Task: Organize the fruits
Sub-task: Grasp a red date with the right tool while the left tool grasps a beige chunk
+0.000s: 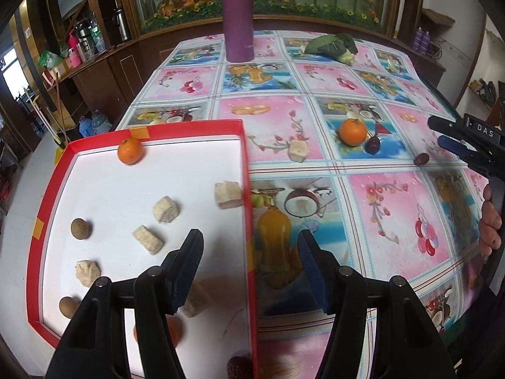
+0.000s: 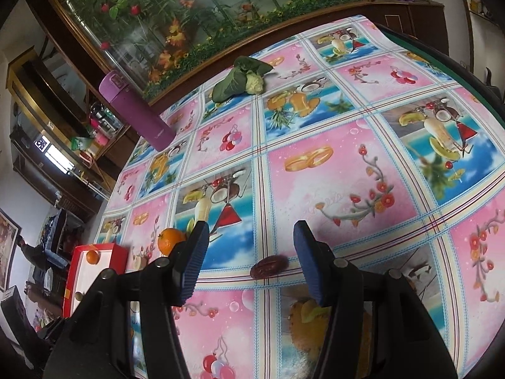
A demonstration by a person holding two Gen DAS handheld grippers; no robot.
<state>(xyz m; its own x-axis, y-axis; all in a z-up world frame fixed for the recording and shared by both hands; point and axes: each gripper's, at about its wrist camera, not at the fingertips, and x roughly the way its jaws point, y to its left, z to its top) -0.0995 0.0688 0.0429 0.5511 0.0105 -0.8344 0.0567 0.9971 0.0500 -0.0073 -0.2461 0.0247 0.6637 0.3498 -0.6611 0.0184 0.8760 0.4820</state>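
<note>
The left tool (image 1: 249,246) has its two ridged blue pads wide apart, holding nothing, low in the frame over the edge of the red box (image 1: 246,170). Inside on its smooth white floor lie bumpy pale chunks (image 1: 166,209), round brown balls (image 1: 80,228) and a shiny orange (image 1: 130,150). The right tool (image 2: 251,246) is spread open too — a wrinkly dark date (image 2: 269,266) lies between its pads. The worktop (image 2: 331,170) wears a glossy cloth of pink and blue squares. A purple bottle (image 1: 236,15) stands at the top.

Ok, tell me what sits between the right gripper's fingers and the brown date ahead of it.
Nothing: in the right wrist view only bare patterned tablecloth separates the open right gripper from the date, which lies just ahead between its fingertips.
</note>
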